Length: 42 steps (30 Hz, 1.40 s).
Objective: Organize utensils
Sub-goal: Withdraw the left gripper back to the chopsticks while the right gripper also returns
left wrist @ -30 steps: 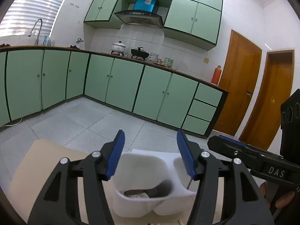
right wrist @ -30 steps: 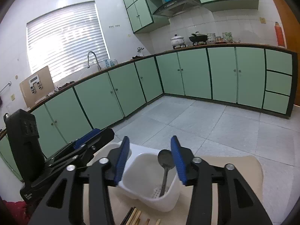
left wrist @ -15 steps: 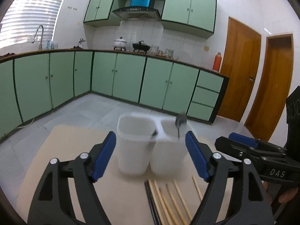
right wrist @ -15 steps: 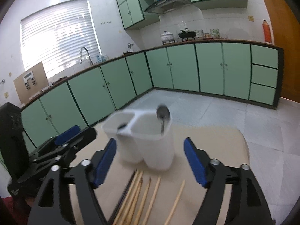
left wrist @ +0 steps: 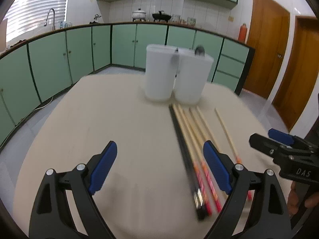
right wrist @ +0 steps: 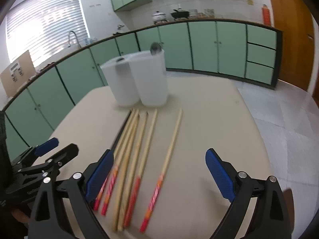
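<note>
Left wrist view: the left gripper (left wrist: 159,169) hangs over bare table (left wrist: 103,123), jaws spread wide, nothing between them. Up ahead stands the holder (left wrist: 175,77), a white, translucent twin-cup of plastic, smooth-walled with rounded corners, and a spoon (left wrist: 199,50) bowl pokes over its right rim. The chopsticks (left wrist: 191,137) lie in a loose fan just in front of it, running toward the camera; one dark stick sits on the left edge of the bunch, the rest pale wood with red and orange ends. The right gripper (left wrist: 279,141) shows at the far right edge, too side-on there to read its jaws.

Right wrist view: the right gripper (right wrist: 157,175) is released too, wide open, hovering above the painted ends of the chopsticks (right wrist: 139,151). One stick (right wrist: 169,155) lies apart from the others, squarely between the fingers; the bunch sits under and beside the left pad. The holder (right wrist: 139,79) is beyond the tips, with the spoon (right wrist: 156,48) in its right cup.

The risks, as I read it: these sticks are thin, round and slick on a smooth tabletop, so a closing jaw could roll one away or pinch several crossed. And the holder looks light; a stick jabbed against its rim could tip it.
</note>
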{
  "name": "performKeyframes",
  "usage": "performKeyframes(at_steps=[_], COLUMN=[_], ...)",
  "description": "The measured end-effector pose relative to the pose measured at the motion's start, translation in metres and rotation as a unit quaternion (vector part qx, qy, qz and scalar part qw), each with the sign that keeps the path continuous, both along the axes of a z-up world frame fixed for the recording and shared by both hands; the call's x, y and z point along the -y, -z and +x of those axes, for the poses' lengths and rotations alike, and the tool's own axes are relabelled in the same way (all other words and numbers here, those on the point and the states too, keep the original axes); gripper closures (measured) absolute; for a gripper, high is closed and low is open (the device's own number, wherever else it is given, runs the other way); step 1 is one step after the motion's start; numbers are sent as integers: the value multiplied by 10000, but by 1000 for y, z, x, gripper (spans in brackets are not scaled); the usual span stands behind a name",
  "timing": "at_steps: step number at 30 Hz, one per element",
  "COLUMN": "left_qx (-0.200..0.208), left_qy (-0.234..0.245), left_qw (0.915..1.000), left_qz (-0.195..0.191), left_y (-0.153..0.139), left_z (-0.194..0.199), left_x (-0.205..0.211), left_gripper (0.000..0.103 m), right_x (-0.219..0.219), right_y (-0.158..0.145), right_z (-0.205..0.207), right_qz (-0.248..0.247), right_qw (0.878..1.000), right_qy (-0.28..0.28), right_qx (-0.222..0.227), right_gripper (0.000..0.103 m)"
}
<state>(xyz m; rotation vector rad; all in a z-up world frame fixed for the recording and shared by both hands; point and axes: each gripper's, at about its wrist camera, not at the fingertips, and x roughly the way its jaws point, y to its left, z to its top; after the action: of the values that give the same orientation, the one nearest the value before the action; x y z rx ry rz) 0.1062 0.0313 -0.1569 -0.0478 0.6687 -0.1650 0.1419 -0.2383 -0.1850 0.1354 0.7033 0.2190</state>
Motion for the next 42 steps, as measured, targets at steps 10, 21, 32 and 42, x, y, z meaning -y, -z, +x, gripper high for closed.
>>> performKeyframes(at_steps=[10,21,32,42], left_qx=[-412,-777,-837,-924], left_qy=[47,215,92,7], left_qw=[9985,9948,9939,9933], left_qz=[361,615,708,694], left_y=[20,39,39,40], left_z=[-31,-47,-45,-41], left_x=[8,27,25,22], left_gripper=[18,24,25,27], right_x=[-2,-12,-19,-20], right_y=[22,38,43,44], right_z=[-47,-72,-75,-74], right_qz=[-199,-220,-247,-420], right_qw=[9996,9990,9985,9979], right_qy=[182,103,-66,-59], right_qx=[-116,-382,-490,-492], right_gripper=[34,55,58,63])
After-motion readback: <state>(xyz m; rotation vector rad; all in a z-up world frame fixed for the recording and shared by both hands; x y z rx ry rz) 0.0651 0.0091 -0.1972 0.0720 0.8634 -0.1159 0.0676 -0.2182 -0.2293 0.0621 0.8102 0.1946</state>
